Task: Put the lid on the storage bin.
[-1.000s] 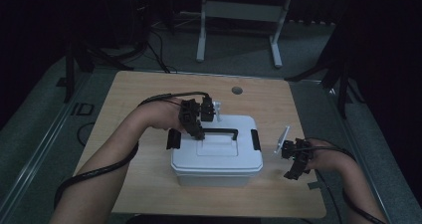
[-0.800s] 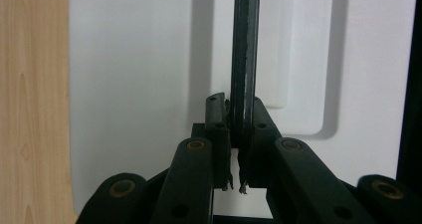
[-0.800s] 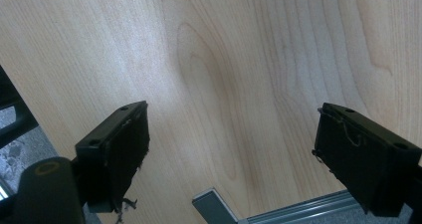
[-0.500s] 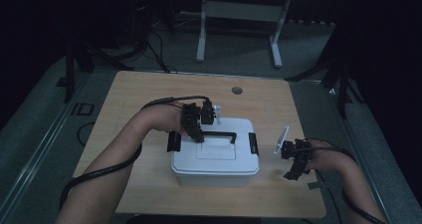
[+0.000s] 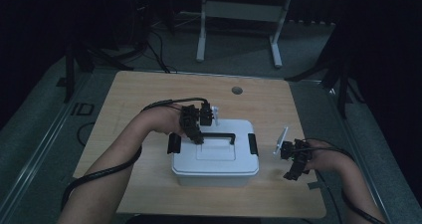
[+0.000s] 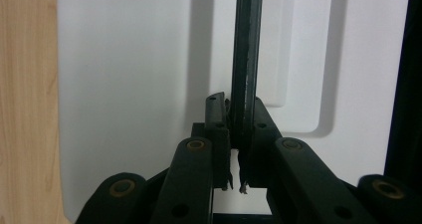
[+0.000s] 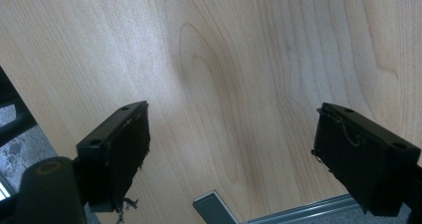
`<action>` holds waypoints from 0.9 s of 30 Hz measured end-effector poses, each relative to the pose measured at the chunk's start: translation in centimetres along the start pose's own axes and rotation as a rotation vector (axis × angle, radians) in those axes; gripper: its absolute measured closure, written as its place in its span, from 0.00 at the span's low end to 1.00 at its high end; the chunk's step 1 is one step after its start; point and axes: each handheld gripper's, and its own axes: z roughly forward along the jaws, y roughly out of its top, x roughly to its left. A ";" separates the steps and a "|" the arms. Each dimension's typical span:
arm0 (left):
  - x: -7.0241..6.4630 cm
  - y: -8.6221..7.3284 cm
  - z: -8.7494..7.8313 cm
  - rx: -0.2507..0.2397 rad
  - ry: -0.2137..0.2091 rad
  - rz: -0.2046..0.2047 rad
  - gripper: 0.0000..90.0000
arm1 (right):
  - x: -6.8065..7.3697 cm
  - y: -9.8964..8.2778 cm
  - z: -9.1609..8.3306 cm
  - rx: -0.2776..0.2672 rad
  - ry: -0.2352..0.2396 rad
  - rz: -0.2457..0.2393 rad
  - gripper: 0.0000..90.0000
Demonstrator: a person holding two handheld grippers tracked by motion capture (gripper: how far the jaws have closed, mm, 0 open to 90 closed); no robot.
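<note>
A white plastic box (image 5: pixel 215 162) with a lid (image 6: pixel 134 59) sits mid-table, black latches (image 5: pixel 174 143) at both ends. A black carry handle (image 5: pixel 219 134) stands raised over the lid. My left gripper (image 5: pixel 198 137) is shut on the left end of that handle, and in the left gripper view the handle bar (image 6: pixel 246 59) runs up from between the closed pads (image 6: pixel 219 129). My right gripper (image 5: pixel 293 171) hovers over bare wood to the right of the box, open, with nothing between its fingers (image 7: pixel 119 149).
The wooden table (image 5: pixel 149 94) has a round cable hole (image 5: pixel 237 90) at the back. A metal edge strip (image 7: pixel 278 211) runs along the table's right side. A desk frame (image 5: pixel 239 15) stands on the dark floor behind.
The left hand has shifted slightly with the handle still gripped. The right gripper has stayed put.
</note>
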 end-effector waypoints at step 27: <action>0.4 -1.4 -2.3 -0.176 0.131 -0.099 0.09 | 0.0 0.2 -0.3 -0.013 -0.010 0.001 0.16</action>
